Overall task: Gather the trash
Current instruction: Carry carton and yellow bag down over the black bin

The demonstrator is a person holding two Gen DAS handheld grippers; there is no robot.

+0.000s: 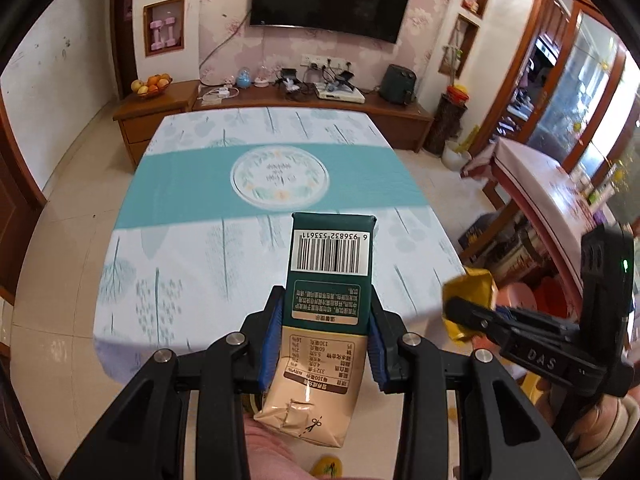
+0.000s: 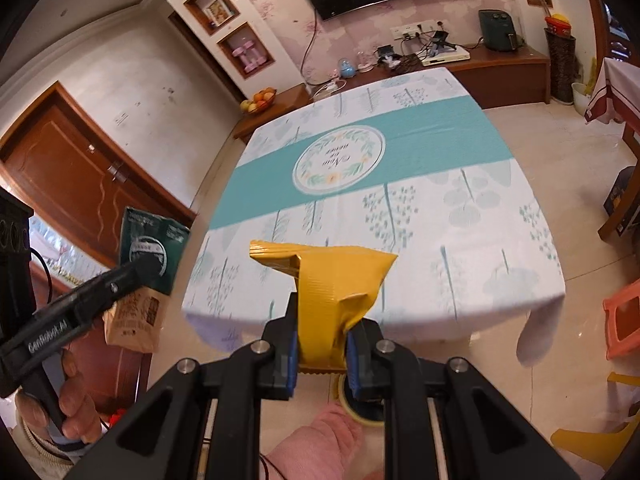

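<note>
Left gripper (image 1: pixel 326 320) clamped on the green-and-beige drink carton (image 1: pixel 320 312), held up over the near edge of the white-and-teal leaf-print tablecloth table (image 1: pixel 192 208). Right gripper (image 2: pixel 320 344) pinching the crumpled yellow foil wrapper (image 2: pixel 332 288), also off the table.

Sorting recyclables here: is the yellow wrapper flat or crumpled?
Crumpled. The yellow wrapper shows creases and a folded-over top edge, and it bunches where the right gripper pinches it.
</note>
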